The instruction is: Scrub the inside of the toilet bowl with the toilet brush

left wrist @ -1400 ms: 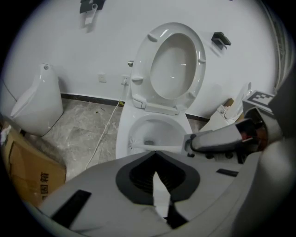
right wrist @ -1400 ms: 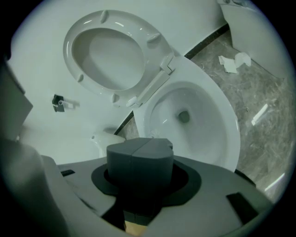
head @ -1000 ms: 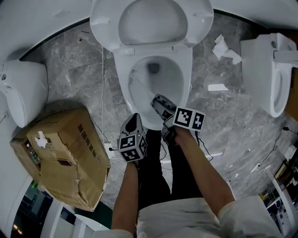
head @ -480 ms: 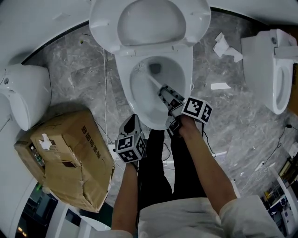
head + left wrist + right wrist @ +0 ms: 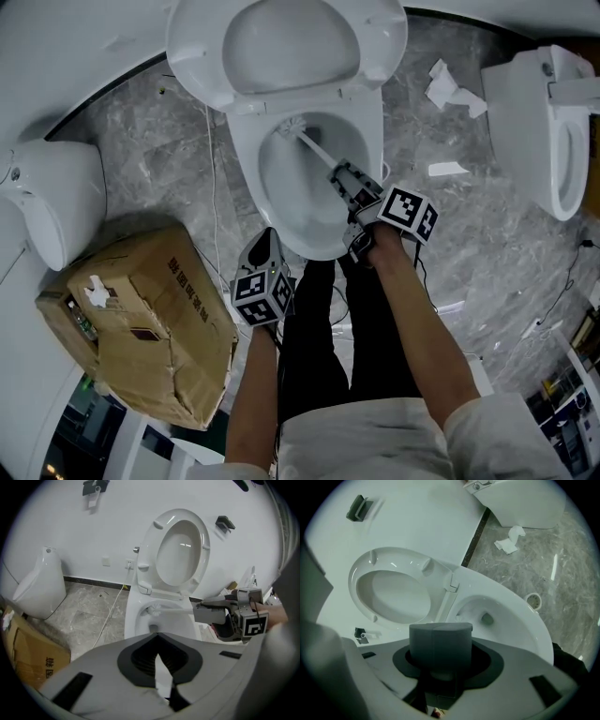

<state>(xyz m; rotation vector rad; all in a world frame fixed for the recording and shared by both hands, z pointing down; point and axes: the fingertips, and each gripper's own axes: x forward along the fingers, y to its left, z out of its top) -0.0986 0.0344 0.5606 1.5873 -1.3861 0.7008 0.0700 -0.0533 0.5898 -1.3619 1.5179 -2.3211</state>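
Note:
The white toilet bowl [image 5: 246, 178] stands with lid and seat raised. My right gripper [image 5: 345, 174] hangs over the bowl's right side, shut on the white toilet brush's handle [image 5: 320, 151]. The brush head [image 5: 292, 127] presses against the back left wall of the bowl, just under the rim. In the left gripper view the brush head [image 5: 152, 611] shows inside the bowl [image 5: 136, 618]. In the right gripper view the grey pads [image 5: 440, 641] hide the brush, and the bowl [image 5: 520, 625] lies ahead. My left gripper [image 5: 265, 244] is shut and empty, in front of the bowl's near edge.
A battered cardboard box [image 5: 141, 319] sits on the marble floor to the left. Another white fixture [image 5: 47, 197] stands at far left and a second toilet [image 5: 539, 122] at right. Crumpled paper [image 5: 445, 84] and a white cable [image 5: 208, 169] lie on the floor. The person's legs stand close to the bowl.
The right gripper has pushed forward over the bowl, and the brush head has slid from the left wall up to the back under the rim. The left gripper has stayed put.

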